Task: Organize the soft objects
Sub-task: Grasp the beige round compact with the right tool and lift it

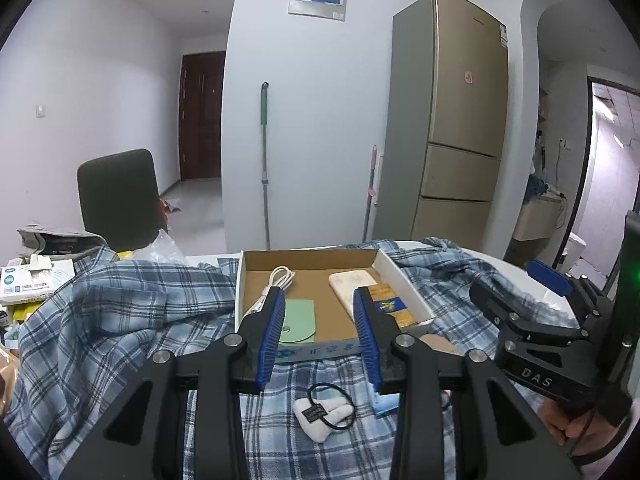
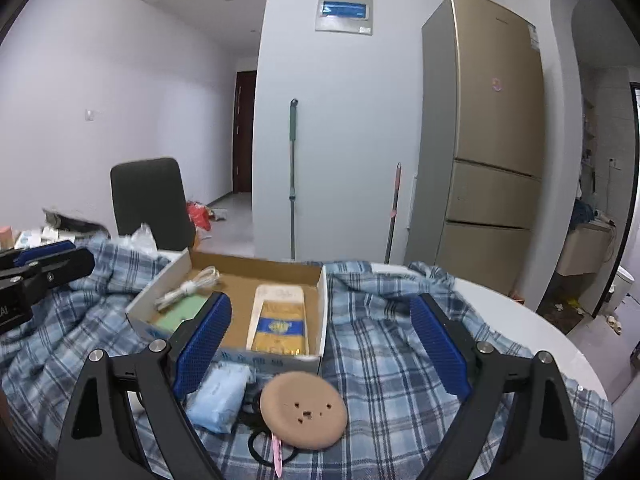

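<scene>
A shallow cardboard box (image 1: pixel 404 284) (image 2: pixel 323 300) sits on a blue plaid cloth (image 1: pixel 120 312) (image 2: pixel 380 344). It holds a white cable (image 1: pixel 280 276), a green pouch (image 1: pixel 298 320), a cream phone case (image 1: pixel 352 284) and a yellow-blue packet (image 2: pixel 278 328). My left gripper (image 1: pixel 320 324) is open and empty, above a white plush with a black hair tie (image 1: pixel 322 414). My right gripper (image 2: pixel 320 344) is open and empty, above a round tan puff (image 2: pixel 304 410) and a light blue tissue pack (image 2: pixel 218 396). The right gripper also shows in the left wrist view (image 1: pixel 532 304).
A dark chair (image 1: pixel 118 200) stands behind the table at left, beside boxes and clutter (image 1: pixel 28 280). A gold fridge (image 1: pixel 460 120), a mop (image 1: pixel 264 152) and a white pillar stand behind. The white table edge (image 2: pixel 540 336) curves at right.
</scene>
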`<control>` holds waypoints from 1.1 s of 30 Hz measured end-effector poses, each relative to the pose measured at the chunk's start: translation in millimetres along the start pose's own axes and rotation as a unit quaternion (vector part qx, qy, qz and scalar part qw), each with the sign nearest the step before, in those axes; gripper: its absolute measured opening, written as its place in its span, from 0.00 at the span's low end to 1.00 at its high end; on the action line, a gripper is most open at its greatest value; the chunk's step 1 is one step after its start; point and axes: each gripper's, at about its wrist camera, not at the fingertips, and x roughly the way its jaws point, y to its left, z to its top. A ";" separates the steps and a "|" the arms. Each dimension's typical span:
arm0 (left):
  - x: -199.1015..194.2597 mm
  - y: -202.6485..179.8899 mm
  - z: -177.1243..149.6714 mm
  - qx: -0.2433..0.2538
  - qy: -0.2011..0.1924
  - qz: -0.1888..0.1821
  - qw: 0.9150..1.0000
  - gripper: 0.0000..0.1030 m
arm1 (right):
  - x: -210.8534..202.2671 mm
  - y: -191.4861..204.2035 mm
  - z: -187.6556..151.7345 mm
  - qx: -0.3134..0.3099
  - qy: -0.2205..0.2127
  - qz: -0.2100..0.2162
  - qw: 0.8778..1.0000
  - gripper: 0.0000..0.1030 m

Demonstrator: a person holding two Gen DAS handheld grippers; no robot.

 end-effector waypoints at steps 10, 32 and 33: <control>15.9 -7.0 -36.7 0.039 -0.032 0.022 0.998 0.90 | 22.5 2.4 -16.4 -0.004 0.050 0.030 0.998 0.88; 31.2 7.3 -40.0 0.010 0.001 0.034 0.999 0.94 | 74.4 -45.1 -41.4 0.141 0.209 0.182 0.951 0.81; 31.1 6.2 -40.1 0.013 0.000 0.033 0.999 0.94 | 77.3 -45.8 -43.4 0.145 0.216 0.182 0.948 0.81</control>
